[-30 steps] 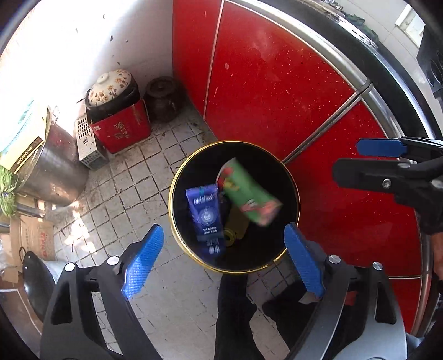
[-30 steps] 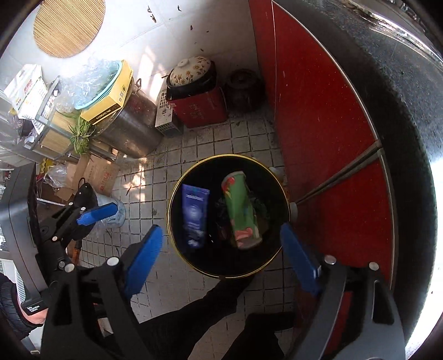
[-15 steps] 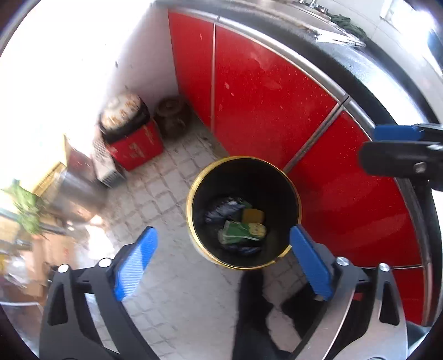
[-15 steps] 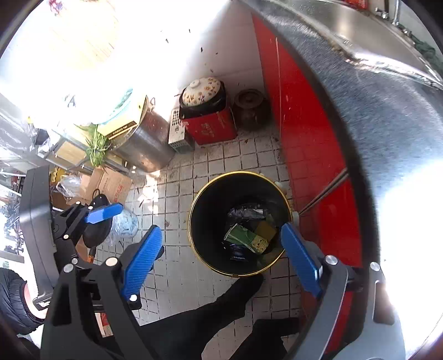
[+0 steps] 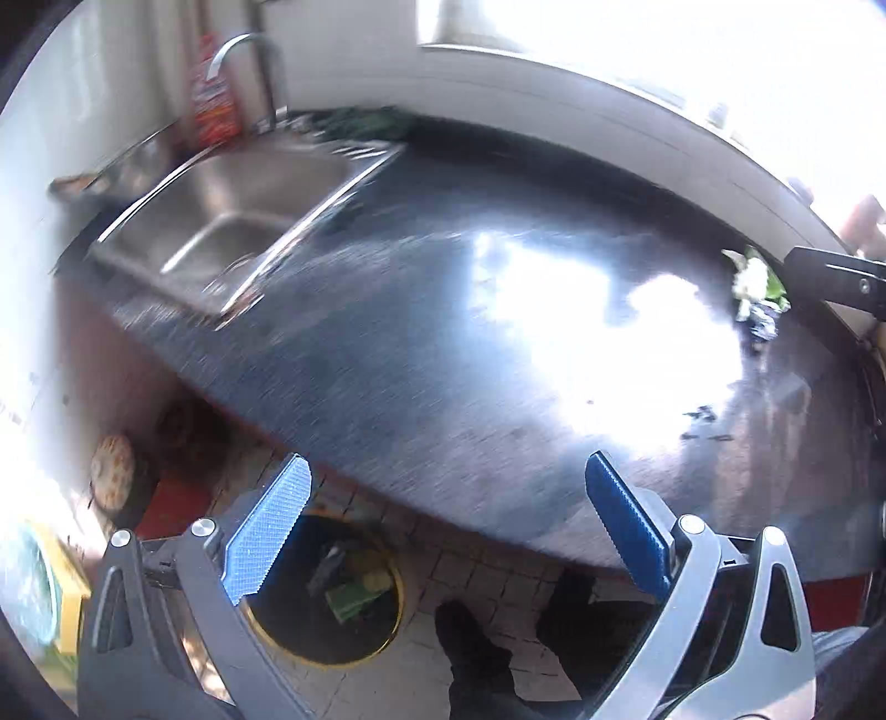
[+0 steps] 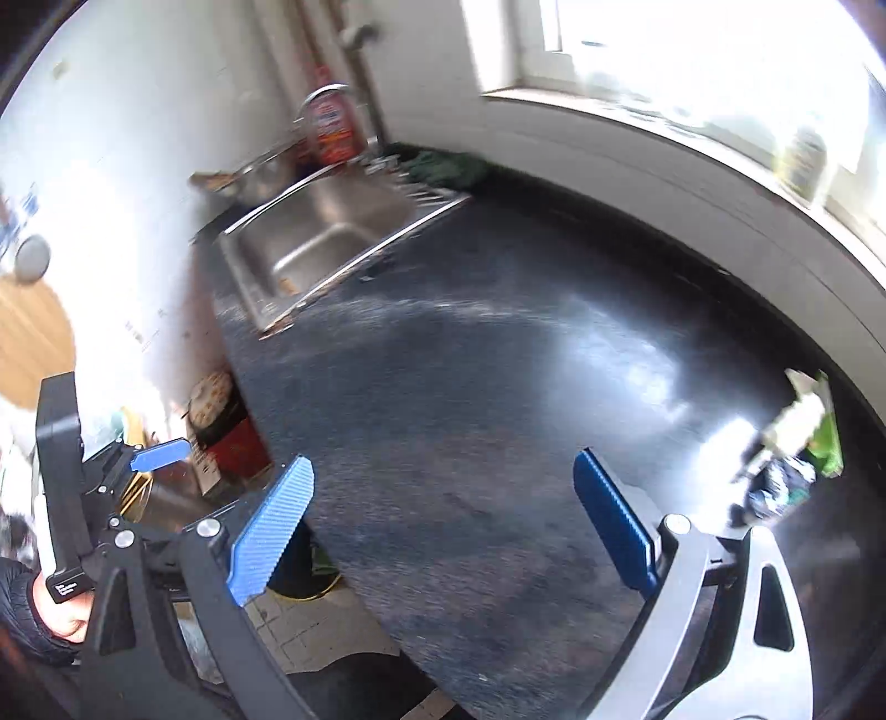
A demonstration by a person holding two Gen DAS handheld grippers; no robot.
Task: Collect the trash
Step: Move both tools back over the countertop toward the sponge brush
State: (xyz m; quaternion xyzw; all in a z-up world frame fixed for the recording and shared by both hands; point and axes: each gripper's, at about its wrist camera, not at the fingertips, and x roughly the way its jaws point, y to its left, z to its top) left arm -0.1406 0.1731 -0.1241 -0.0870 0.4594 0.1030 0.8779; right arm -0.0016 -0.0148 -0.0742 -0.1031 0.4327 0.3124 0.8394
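My left gripper (image 5: pixel 448 526) is open and empty, above the front edge of the dark countertop (image 5: pixel 443 343). Below it on the tiled floor stands the black bin with a gold rim (image 5: pixel 326 659), with a green packet (image 5: pixel 351 595) and other trash inside. My right gripper (image 6: pixel 440 523) is open and empty over the countertop (image 6: pixel 470 387). A crumpled pile of white, green and dark wrappers (image 6: pixel 797 443) lies at the counter's right; it also shows in the left wrist view (image 5: pixel 756 288). The views are blurred.
A steel sink (image 5: pixel 221 210) with a tap (image 5: pixel 232 44) and a red bottle (image 5: pixel 213 105) sits at the counter's far left. A window sill (image 6: pixel 692 133) runs behind the counter. A floral-lidded pot (image 5: pixel 111 471) on a red box stands on the floor.
Both grippers have risen from over the bin and tilted up to face the countertop. The green and blue packets have dropped into the bin. Both grippers stay open.
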